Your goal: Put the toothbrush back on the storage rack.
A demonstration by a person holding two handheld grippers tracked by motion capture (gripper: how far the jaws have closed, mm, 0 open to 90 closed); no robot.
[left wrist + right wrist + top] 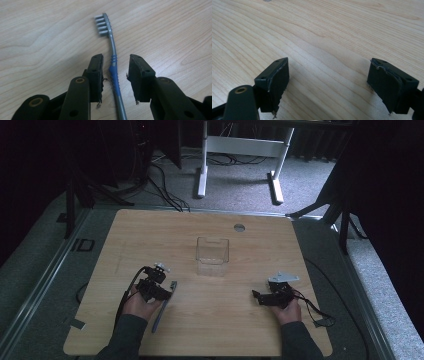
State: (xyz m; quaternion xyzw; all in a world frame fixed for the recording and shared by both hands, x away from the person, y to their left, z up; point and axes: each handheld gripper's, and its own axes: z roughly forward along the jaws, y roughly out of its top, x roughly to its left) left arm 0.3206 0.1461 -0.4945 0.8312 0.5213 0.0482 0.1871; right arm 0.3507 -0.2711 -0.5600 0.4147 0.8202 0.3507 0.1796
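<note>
Lying on pale wood table [210, 320]: toothbrush [113, 67].

table [210, 320]: light wood | toothbrush [113, 62] flat, front left | clear box [212, 256] upright, centre

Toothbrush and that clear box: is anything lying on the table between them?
No. In the high view only bare wood separates the toothbrush, beside the left tool, from the clear box farther up the table.

Dim room, grey carpet [165, 182], perhaps white desk legs [240, 150].
</note>
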